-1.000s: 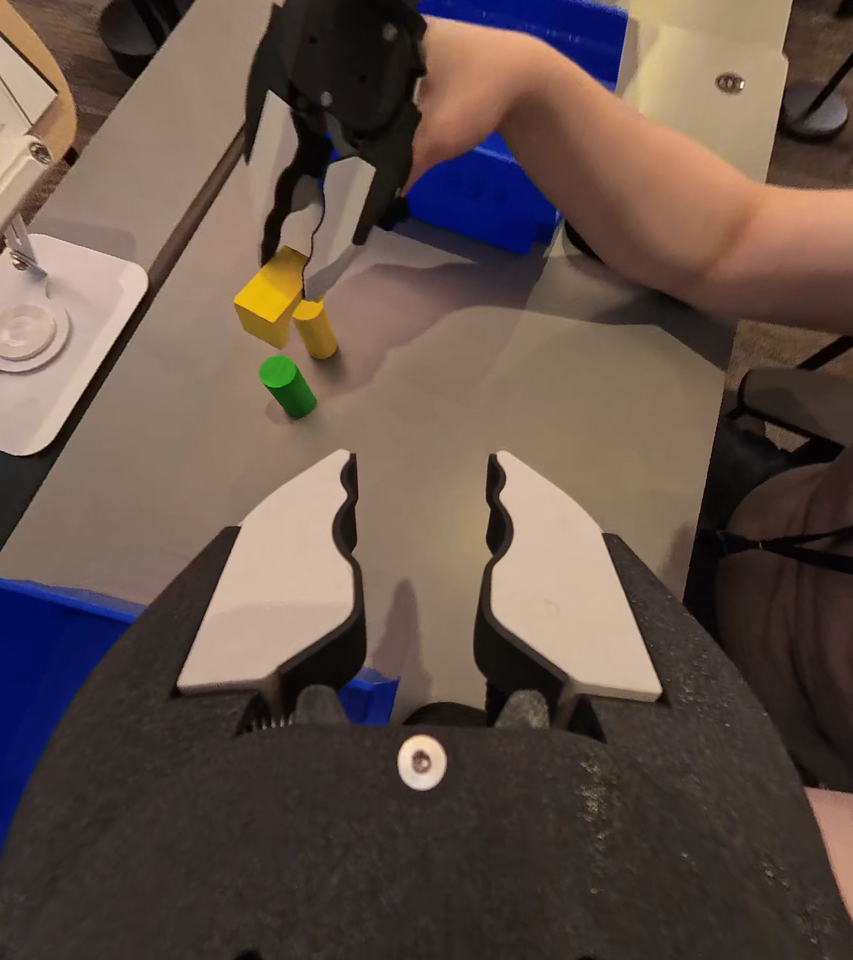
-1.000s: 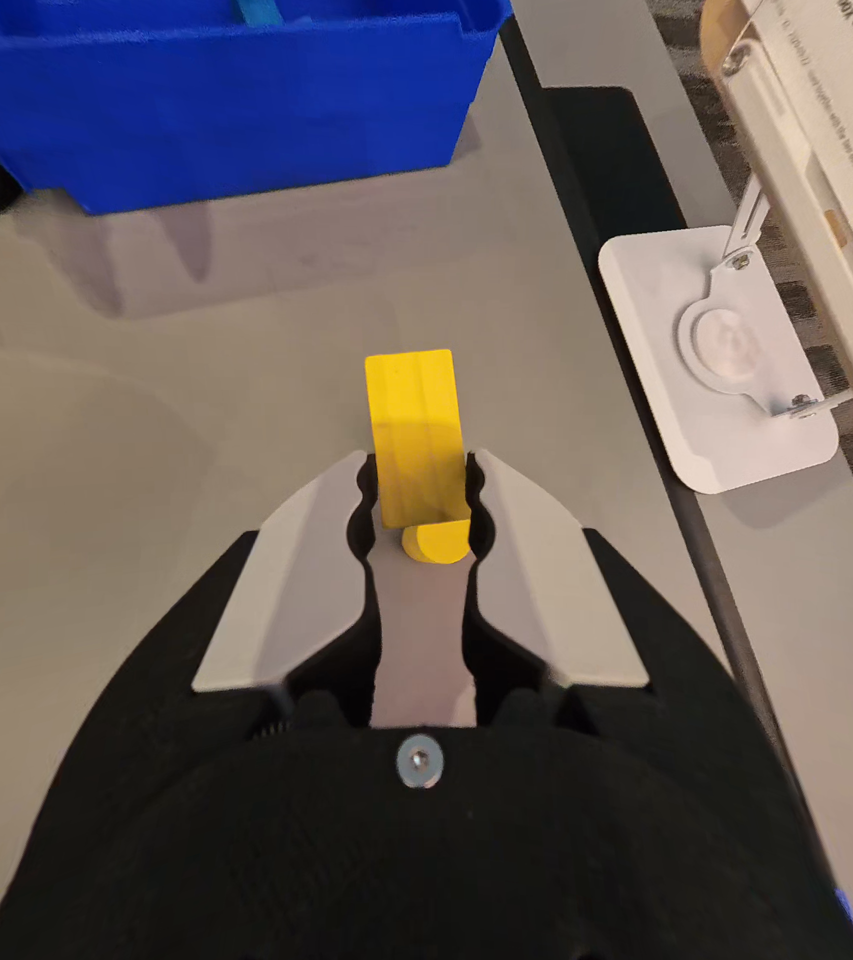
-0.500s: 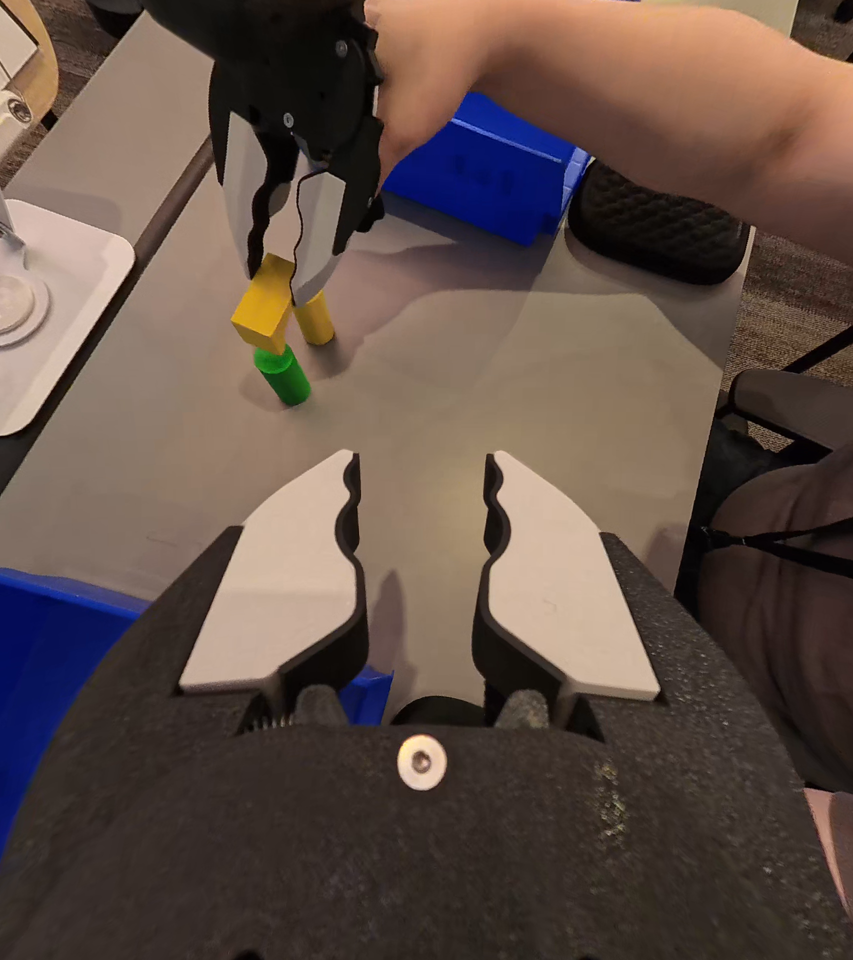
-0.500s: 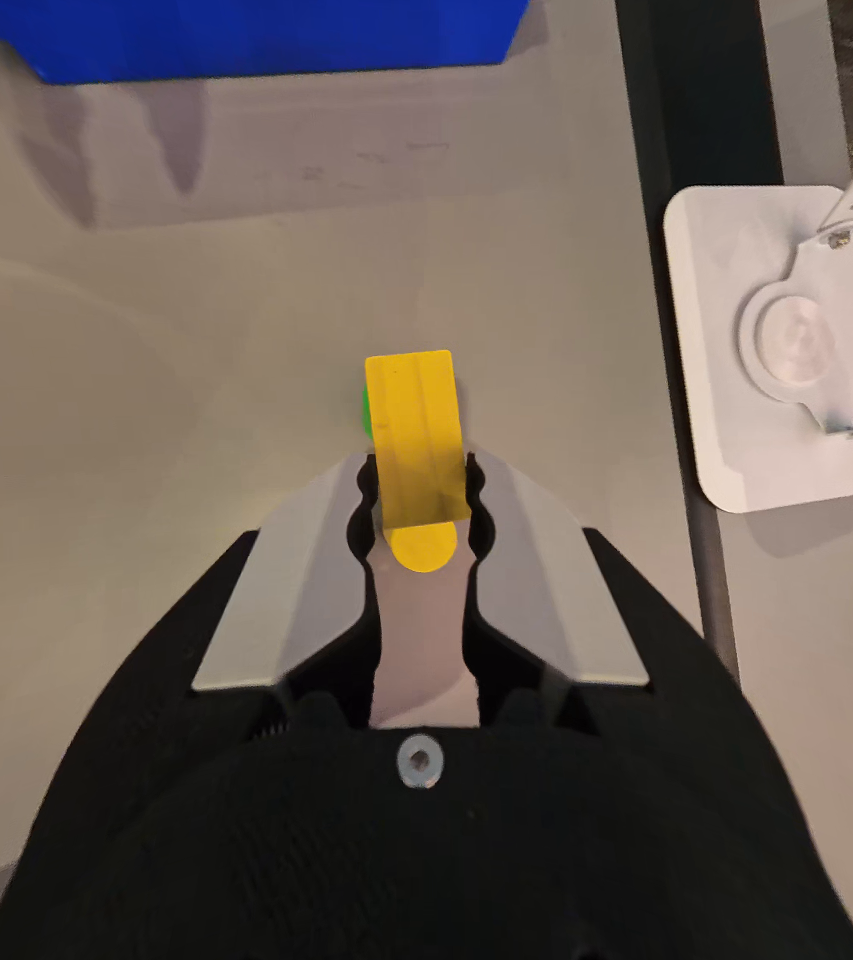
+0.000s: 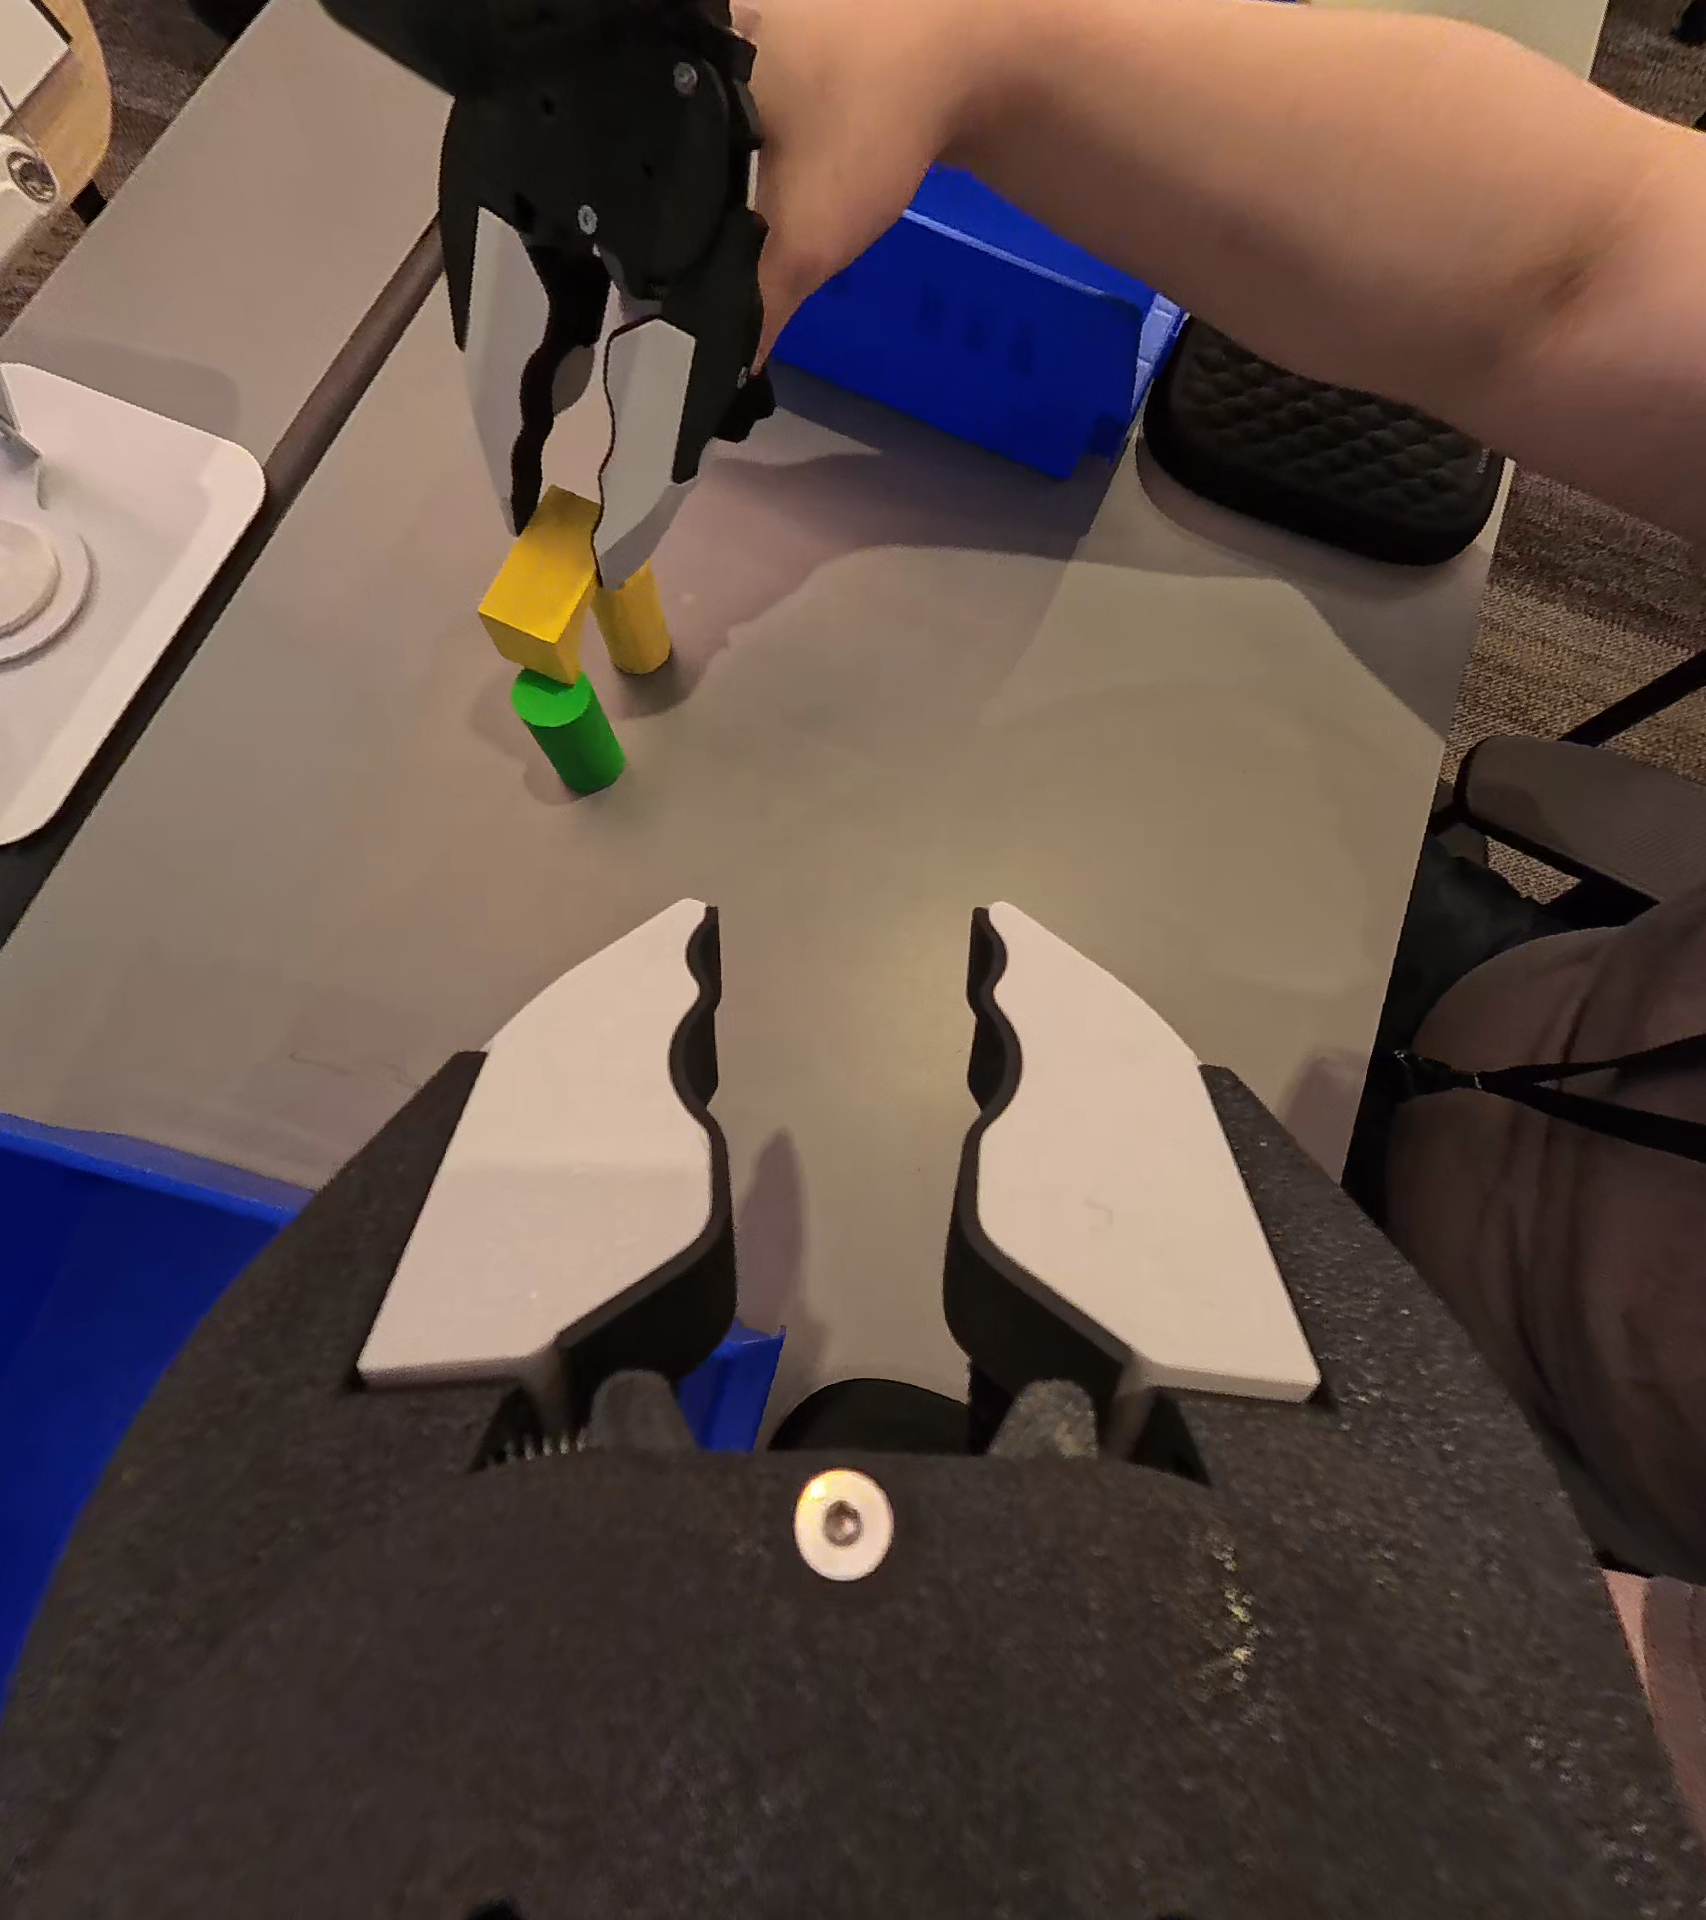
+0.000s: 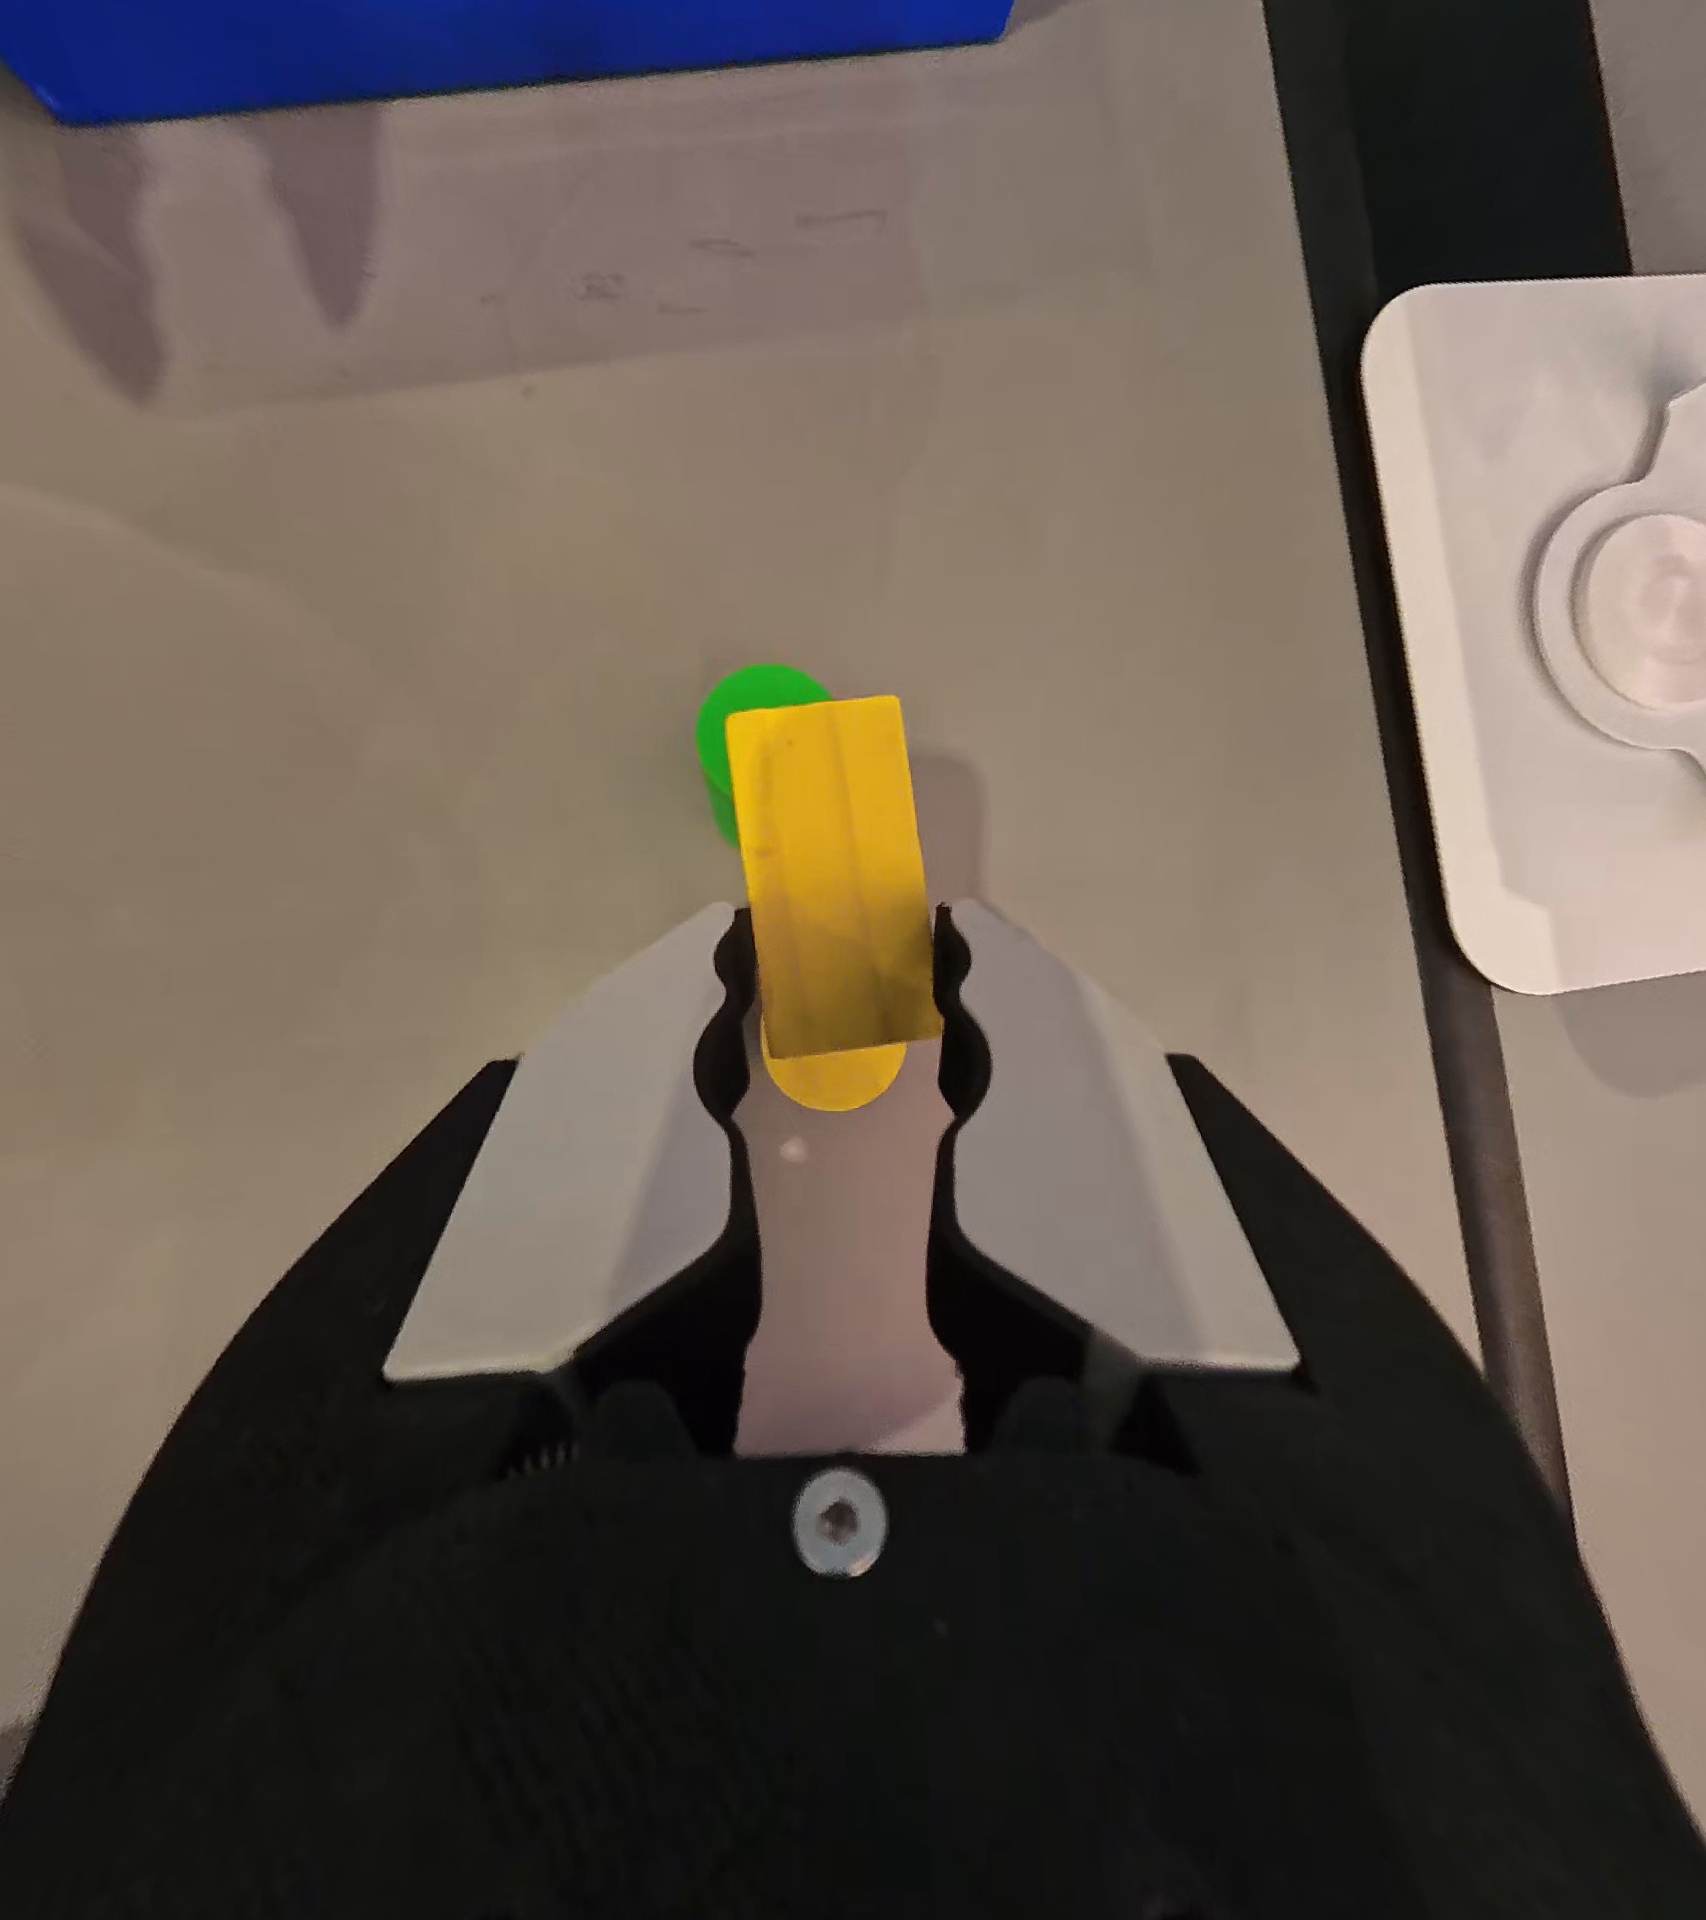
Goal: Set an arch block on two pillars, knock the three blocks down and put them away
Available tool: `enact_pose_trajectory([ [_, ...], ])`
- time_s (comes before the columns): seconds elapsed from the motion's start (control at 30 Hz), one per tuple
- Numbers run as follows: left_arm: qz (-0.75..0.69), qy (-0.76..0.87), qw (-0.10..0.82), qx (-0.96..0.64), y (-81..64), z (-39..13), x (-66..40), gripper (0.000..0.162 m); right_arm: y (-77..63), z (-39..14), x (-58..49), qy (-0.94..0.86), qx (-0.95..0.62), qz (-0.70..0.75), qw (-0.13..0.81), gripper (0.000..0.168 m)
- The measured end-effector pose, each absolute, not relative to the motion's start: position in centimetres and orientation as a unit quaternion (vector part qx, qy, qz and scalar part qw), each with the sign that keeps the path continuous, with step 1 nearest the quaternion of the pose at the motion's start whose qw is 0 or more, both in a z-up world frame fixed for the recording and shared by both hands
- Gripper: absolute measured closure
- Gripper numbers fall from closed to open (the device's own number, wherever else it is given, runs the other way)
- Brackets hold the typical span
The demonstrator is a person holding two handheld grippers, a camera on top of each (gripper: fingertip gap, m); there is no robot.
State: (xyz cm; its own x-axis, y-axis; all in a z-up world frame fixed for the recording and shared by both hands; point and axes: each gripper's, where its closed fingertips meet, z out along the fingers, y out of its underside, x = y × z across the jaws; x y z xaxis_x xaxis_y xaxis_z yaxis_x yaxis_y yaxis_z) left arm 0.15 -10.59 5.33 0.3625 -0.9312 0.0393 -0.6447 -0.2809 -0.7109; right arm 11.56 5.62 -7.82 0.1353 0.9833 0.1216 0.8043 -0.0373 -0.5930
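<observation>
**Over the two pillars: arch held just above its seat**

On grey table [image 5: 932,727], largest first. Blue bin [image 5: 953,332] at far edge beyond the blocks, a second blue bin [image 5: 28,1351] at near left corner; probably kept open at either end for putting blocks away later. White stand base [image 5: 49,582] off to the side, clear of the work.

Left gripper [image 5: 844,914] parked low and back, fingers apart, nothing between them. Likely held away to leave room and wait for the knock-down or pick-up.

Right gripper [image 5: 568,520] pointing straight down from above, fingers clamped on one end of yellow arch block [image 6: 833,873]. Vertical approach sensible: keeps arch flat and lets both pillar tops show past its ends.

Arch block lengthwise over both pillars. Yellow pillar [image 6: 833,1081] upright under the gripped end, green pillar [image 6: 750,717] upright under the free end, offset slightly to one side. From left wrist view, free end close above or just touching green top; cannot tell which. Not yet released.

Judgement: placement step, near its end. Grip near one end risks tilt on release; slight sideways correction toward green pillar advisable before opening.
</observation>
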Motion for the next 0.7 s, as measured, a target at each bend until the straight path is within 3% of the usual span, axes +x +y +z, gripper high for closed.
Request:
enact_pose_trajectory([
  [0.1,-0.231,0.511,0.31,-0.767,-10.4,5.4,-0.2,0.116,5.7,-7.4,11.3,-0.629,-0.701,0.169,0.29,0.119],
  [0.43,-0.258,0.438,0.363,-0.781,-8.4,7.3,-4.4,0.111,2.7,2.4,12.4,-0.565,-0.649,0.219,0.46,0.119],
  [0.6,-0.298,0.433,0.411,-0.745,-8.1,9.7,-3.9,0.107,3.3,3.2,15.1,-0.427,-0.731,0.202,0.492,0.12],
  [0.63,-0.301,0.432,0.43,-0.733,-8.0,10.5,-3.8,0.106,3.8,2.8,15.7,-0.395,-0.752,0.199,0.489,0.127],
  [0.7,-0.303,0.424,0.477,-0.707,-7.9,12.4,-3.9,0.096,5.1,1.5,16.8,-0.364,-0.783,0.183,0.469,0.167],
])
